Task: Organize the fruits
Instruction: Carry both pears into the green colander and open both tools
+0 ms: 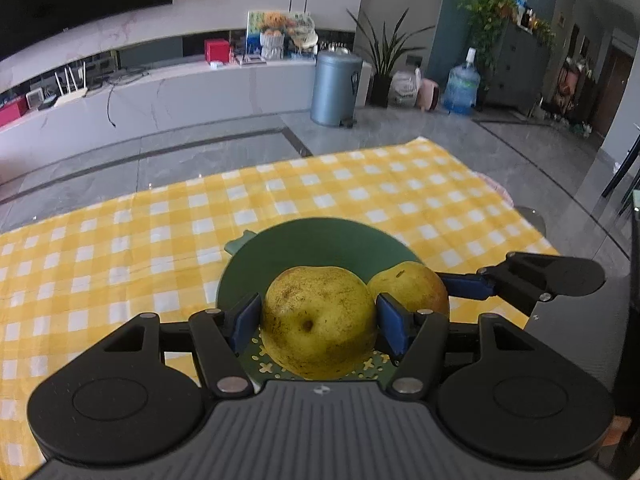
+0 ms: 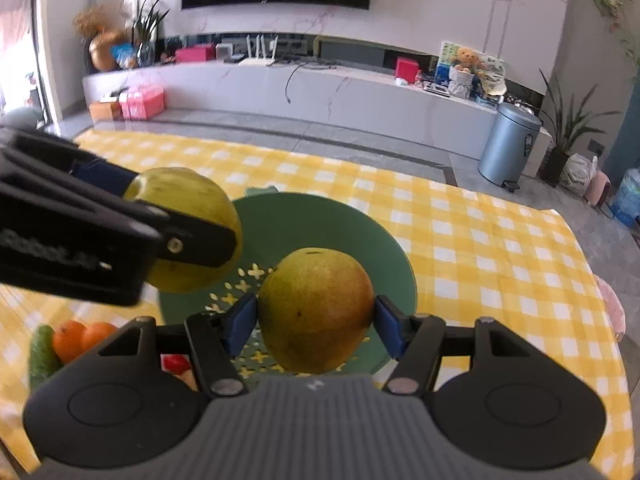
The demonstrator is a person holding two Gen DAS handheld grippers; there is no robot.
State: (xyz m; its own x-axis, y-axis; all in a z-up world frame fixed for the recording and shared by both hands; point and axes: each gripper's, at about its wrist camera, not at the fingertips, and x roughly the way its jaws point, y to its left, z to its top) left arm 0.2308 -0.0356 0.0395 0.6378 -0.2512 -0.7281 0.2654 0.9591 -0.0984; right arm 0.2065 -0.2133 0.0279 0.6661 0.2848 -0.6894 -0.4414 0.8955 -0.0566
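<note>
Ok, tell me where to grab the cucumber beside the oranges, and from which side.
Pinch the cucumber across its narrow middle, coming down from above. It is long and slim, and the oranges sit tight against its right side, so a sideways approach looks blocked. Only part of it shows, so judge the middle cautiously.

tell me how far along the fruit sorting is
Done: nothing visibly rests in the green plate yet. In hand: the left hand-held gripper clamps one pear and the right hand-held gripper another pear, both above the plate. Left: setting both down, then probably the oranges and cucumber on the cloth.
</note>
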